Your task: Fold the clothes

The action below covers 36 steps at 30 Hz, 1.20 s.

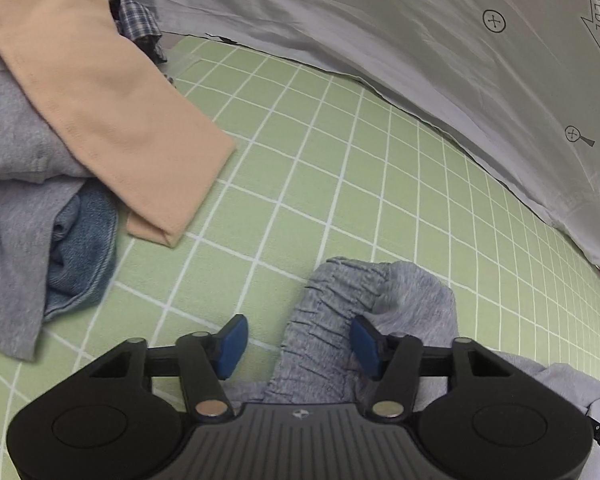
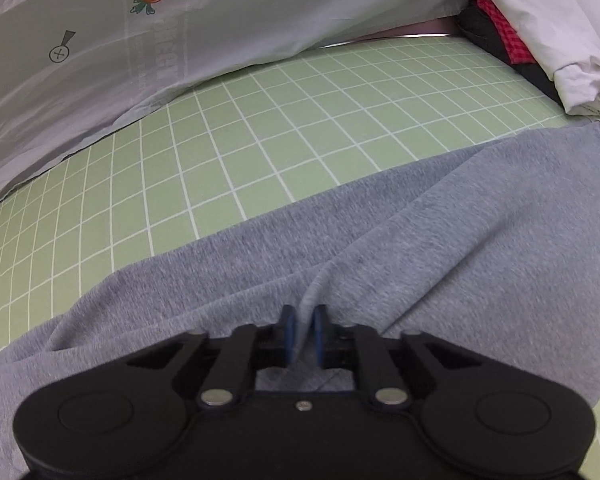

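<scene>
Left wrist: left tongs (image 1: 298, 344) gape wide astride the grey garment's ruched waistband (image 1: 320, 320), at 6 o'clock on the green sheet (image 1: 340, 168). Right wrist: right tongs (image 2: 304, 334) pinch a garment (image 2: 440, 232) ridge. Soft, light knit; likely best gripped at the thick waistband.

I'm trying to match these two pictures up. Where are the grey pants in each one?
Left wrist view: the grey pants, their gathered waistband, lie at bottom centre between the open left gripper.
Right wrist view: they spread across the lower half, with a fold pinched in the shut right gripper.
Shared landmark: the green grid sheet beneath, bordered by the white carrot-print cover.
</scene>
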### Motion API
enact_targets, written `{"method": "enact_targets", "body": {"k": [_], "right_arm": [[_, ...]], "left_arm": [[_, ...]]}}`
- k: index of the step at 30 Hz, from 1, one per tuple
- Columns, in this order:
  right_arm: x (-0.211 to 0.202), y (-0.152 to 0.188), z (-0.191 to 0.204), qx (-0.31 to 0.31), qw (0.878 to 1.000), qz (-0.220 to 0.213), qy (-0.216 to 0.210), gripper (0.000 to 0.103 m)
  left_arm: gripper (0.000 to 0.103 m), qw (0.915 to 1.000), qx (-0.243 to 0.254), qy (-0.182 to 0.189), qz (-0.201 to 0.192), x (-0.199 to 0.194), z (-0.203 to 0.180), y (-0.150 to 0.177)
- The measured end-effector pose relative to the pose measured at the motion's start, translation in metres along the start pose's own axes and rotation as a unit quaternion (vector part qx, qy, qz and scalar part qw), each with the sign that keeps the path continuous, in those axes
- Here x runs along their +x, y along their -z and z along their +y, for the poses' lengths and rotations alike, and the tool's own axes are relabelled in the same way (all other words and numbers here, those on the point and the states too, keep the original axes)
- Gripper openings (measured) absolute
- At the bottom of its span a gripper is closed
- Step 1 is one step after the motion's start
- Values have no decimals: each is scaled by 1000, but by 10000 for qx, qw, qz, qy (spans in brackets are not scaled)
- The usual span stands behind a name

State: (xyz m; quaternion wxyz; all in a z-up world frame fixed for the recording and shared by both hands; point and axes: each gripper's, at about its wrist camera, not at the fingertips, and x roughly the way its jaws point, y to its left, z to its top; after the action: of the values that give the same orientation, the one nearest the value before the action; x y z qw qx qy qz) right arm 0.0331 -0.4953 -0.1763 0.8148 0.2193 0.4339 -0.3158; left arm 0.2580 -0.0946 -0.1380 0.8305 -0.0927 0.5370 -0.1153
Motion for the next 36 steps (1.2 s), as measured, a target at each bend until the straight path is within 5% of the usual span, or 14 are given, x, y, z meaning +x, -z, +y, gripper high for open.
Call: {"method": "enact_targets", "body": {"k": [2, 3, 8, 14, 16, 17, 19, 21, 23, 25, 29, 36], "right_arm": [[-2, -9, 0, -19, 9999, -67, -96, 1], [-3, -16, 0, -28, 9999, -107, -132, 1], [-2, -50, -2, 287, 9982, -381, -351, 1], [23, -75, -18, 915, 9923, -441, -703, 3], [28, -76, -21, 1018, 9909, -458, -759, 12], [27, -75, -19, 968, 9917, -489, -694, 35], [24, -72, -16, 836, 9935, -559, -536, 53], [19, -60, -12, 591, 9956, -509, -511, 58], [14, -47, -8, 337, 9972, -449, -495, 74], [9, -34, -3, 83, 9981, -389, -479, 76], [-1, -8, 6, -425, 9977, -269, -446, 79], [-1, 27, 52, -1335, 9886, -114, -691, 83]], "left_arm": [[9, 10000, -53, 49, -13, 2, 1, -1], [2, 9999, -116, 70, -1, 3, 2, -2], [0, 9963, -687, 22, -522, -26, 19, 0], [0, 9823, -1567, -237, -996, -64, 55, 11], [4, 9775, -1676, -737, -1050, -67, 62, 14], [8, 9763, -1726, -818, -1015, -69, 65, 16], [36, 9738, -1825, -975, -945, -72, 72, 19], [43, 9732, -1957, -800, -908, -78, 76, 27], [51, 9779, -1783, -760, -777, -76, 68, 36], [66, 9823, -1607, -719, -646, -74, 61, 45], [68, 9877, -1342, -734, -312, -64, 43, 61], [80, 9871, -931, -1300, -48, -43, 24, 61]]}}
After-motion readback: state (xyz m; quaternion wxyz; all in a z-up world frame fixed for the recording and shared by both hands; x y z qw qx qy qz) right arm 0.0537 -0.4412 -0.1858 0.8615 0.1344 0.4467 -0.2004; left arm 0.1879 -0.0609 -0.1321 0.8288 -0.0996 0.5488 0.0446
